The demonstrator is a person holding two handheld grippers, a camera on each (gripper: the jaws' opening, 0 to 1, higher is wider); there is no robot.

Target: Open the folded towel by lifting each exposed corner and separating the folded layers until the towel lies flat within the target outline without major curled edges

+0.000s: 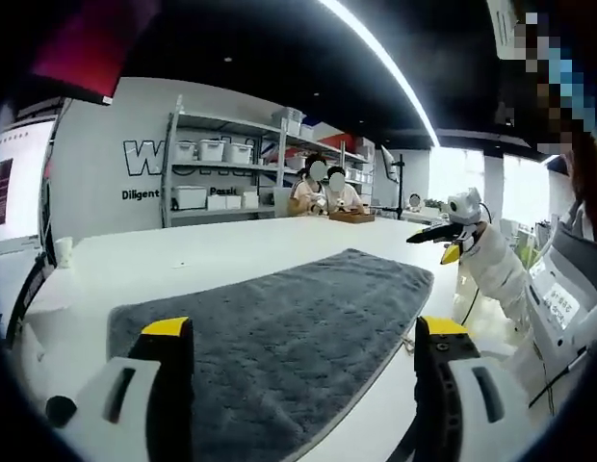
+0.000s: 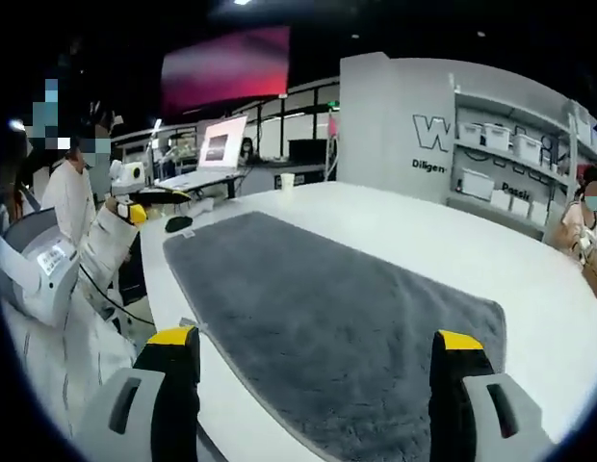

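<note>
My left gripper (image 1: 300, 361) hangs above the near edge of the grey towel (image 1: 279, 332), jaws spread wide apart with nothing between them; the yellow-tipped fingers (image 1: 166, 327) frame the cloth without touching it. My right gripper (image 2: 318, 371) is in the same condition in the right gripper view: jaws released, wide apart, grasping nothing, poised over the towel (image 2: 327, 318).

The towel lies spread on the white table (image 1: 183, 260). In the left gripper view its surface is flat, and its edges run straight to a rounded far corner. In the right gripper view it extends from the table's near edge toward the centre, and its long edge lies close beside the table edge (image 2: 159, 279). I cannot make out any outline on the table.

In the left gripper view, my right gripper (image 1: 453, 231) appears at the right, held over the far corner of the table. In the right gripper view, my left gripper (image 2: 144, 207) appears at the left, beyond the towel's far corner.

Background items:
- Shelving unit (image 1: 221, 173) with white bins against the wall.
- Two seated people (image 1: 323, 192) at the far end of the table.
- Open laptop (image 2: 212, 154) on a far desk.
- Paper cup (image 2: 287, 181) at the table's far edge.
</note>
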